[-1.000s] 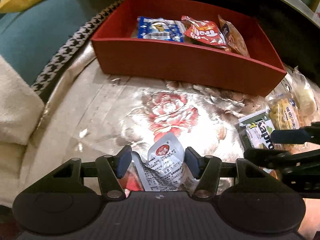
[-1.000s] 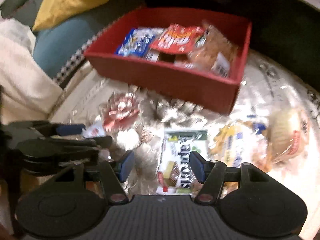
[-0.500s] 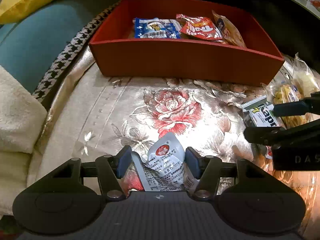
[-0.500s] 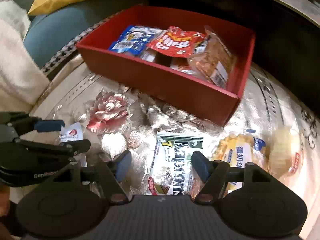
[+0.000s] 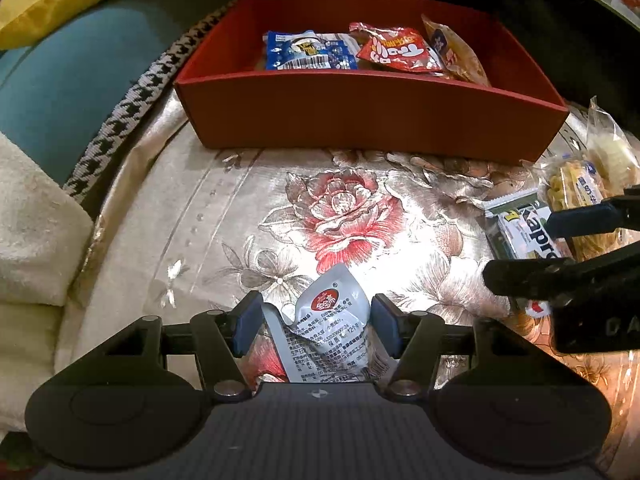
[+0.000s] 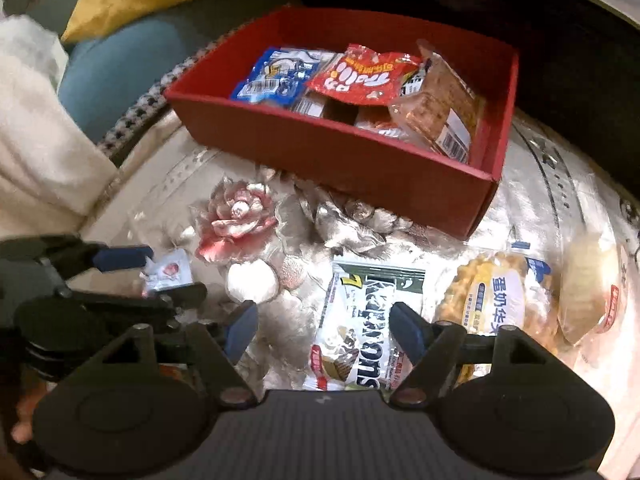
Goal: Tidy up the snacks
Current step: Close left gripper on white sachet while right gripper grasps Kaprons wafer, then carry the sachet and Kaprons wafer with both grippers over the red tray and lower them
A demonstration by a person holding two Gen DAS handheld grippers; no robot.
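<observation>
Since the earlier frame the right gripper point(image 6: 324, 330) has widened and its jaws are opening over the Kaprons wafer pack point(image 6: 362, 316) near the floral tablecloth's point(image 5: 224, 216) front edge, below the red box point(image 5: 372, 120), while the left gripper point(image 5: 316, 326) clasps a small white sachet point(image 5: 332, 332).

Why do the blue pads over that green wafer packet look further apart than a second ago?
Yes: the right hand-held gripper is opening, its pads spreading beyond the green wafer packet lying still beneath.
</observation>
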